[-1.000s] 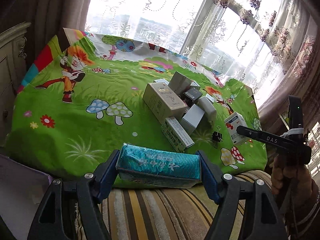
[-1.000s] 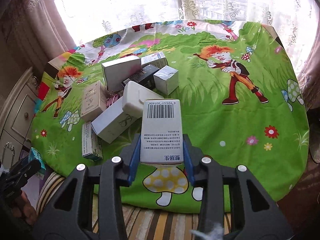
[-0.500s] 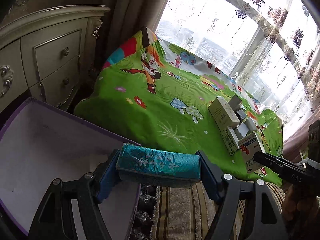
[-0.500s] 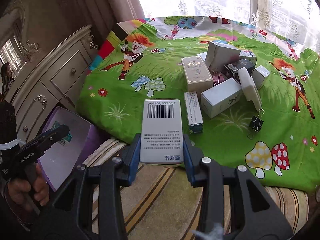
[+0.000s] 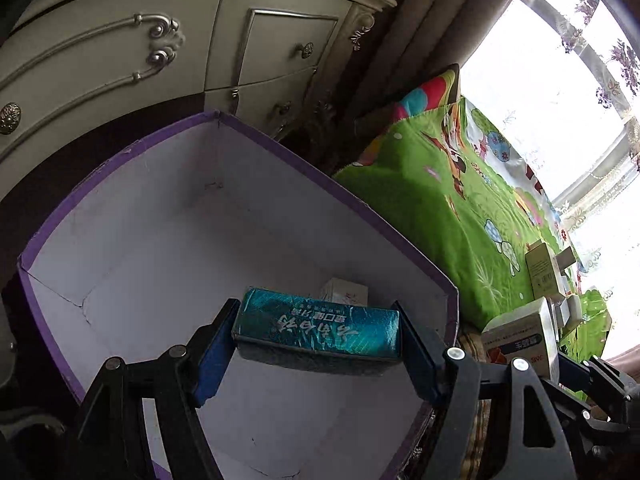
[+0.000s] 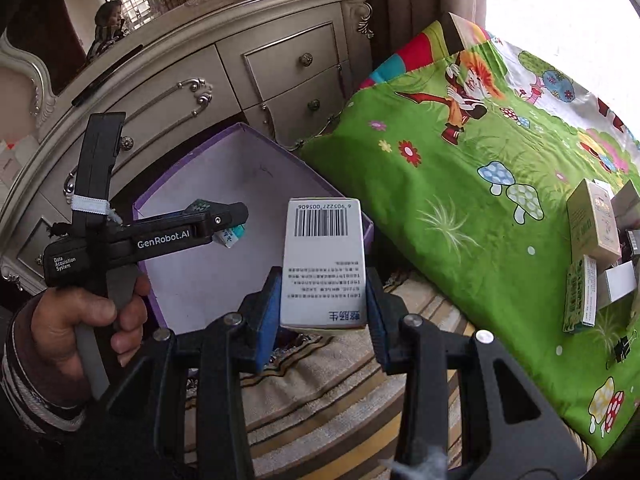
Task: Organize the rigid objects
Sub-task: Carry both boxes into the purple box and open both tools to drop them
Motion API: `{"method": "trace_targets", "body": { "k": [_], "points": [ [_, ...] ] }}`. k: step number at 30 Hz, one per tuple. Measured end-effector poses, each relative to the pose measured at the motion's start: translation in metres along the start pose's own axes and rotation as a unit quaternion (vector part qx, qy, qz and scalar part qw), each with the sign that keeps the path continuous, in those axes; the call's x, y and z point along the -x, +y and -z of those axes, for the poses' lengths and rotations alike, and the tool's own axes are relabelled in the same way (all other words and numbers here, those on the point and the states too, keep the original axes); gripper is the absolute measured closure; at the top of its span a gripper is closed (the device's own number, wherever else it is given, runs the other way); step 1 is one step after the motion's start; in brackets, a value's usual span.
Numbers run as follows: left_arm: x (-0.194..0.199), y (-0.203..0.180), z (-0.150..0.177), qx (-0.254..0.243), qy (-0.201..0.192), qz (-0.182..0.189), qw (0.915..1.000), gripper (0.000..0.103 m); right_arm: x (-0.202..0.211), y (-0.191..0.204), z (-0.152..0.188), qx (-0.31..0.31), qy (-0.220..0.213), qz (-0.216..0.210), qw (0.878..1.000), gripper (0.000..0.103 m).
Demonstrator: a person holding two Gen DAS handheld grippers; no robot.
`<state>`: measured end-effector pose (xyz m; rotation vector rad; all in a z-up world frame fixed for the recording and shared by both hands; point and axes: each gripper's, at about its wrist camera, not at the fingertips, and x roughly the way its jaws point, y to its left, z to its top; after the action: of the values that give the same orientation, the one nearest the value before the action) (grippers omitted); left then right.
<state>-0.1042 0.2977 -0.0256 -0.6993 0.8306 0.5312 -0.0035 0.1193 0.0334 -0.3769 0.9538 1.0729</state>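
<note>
Holding a long teal foil-wrapped box (image 5: 318, 330) crosswise, the left gripper (image 5: 318, 344) is clamping it by both ends and hanging over the open purple-edged cardboard bin with white inside (image 5: 160, 240), where a small white carton (image 5: 344, 292) is already lying on the bottom. Meanwhile the right gripper (image 6: 323, 304) is squeezing a white rectangular carton with a barcode (image 6: 325, 260), sitting just beside the bin over the striped rug (image 6: 320, 380). More small boxes (image 6: 592, 256) are lying clustered on the green cartoon-print cloth (image 6: 460, 200).
</note>
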Motion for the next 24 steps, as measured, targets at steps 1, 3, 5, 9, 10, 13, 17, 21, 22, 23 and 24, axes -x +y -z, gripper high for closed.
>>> {"method": "trace_targets", "body": {
  "k": [1,3,5,9,10,13,17,21,22,23,24],
  "points": [
    [0.000,0.005,0.001,0.006,0.001,-0.002,1.0000,0.028,-0.006,0.005,-0.002,0.007,0.006,-0.005,1.000,0.060],
    [-0.001,0.013,0.001,0.016,0.002,-0.007,0.9998,0.028,-0.017,0.015,-0.006,0.019,0.018,-0.012,1.000,0.060],
    [-0.004,0.019,0.000,0.026,0.007,-0.013,0.9996,0.027,-0.029,0.023,-0.009,0.031,0.032,-0.017,0.999,0.059],
    [-0.013,0.029,0.000,0.045,0.029,-0.038,0.9978,0.020,-0.054,0.033,-0.013,0.046,0.072,-0.019,0.996,0.050],
    [-0.015,0.030,0.001,0.046,0.033,-0.042,0.9975,0.020,-0.059,0.033,-0.014,0.047,0.083,-0.018,0.995,0.043],
    [-0.020,0.030,0.004,0.041,0.045,-0.054,0.9967,0.018,-0.070,0.025,-0.013,0.031,0.107,-0.006,0.994,0.038],
    [-0.031,0.021,0.010,0.033,0.079,-0.058,0.9946,0.018,-0.073,0.003,-0.012,0.011,0.121,0.045,0.992,0.030],
    [-0.055,-0.011,0.020,-0.029,0.139,-0.059,0.9881,0.018,-0.069,-0.021,-0.006,-0.025,0.126,0.069,0.989,0.030],
    [-0.060,-0.019,0.023,-0.042,0.151,-0.057,0.9861,0.018,-0.061,-0.026,-0.005,-0.034,0.116,0.065,0.991,0.030],
    [-0.063,-0.028,0.024,-0.052,0.157,-0.051,0.9850,0.018,-0.054,-0.030,-0.003,-0.039,0.107,0.062,0.992,0.030],
    [-0.067,-0.036,0.024,-0.063,0.160,-0.048,0.9840,0.018,-0.045,-0.035,0.000,-0.043,0.097,0.063,0.992,0.030]
  ]
}}
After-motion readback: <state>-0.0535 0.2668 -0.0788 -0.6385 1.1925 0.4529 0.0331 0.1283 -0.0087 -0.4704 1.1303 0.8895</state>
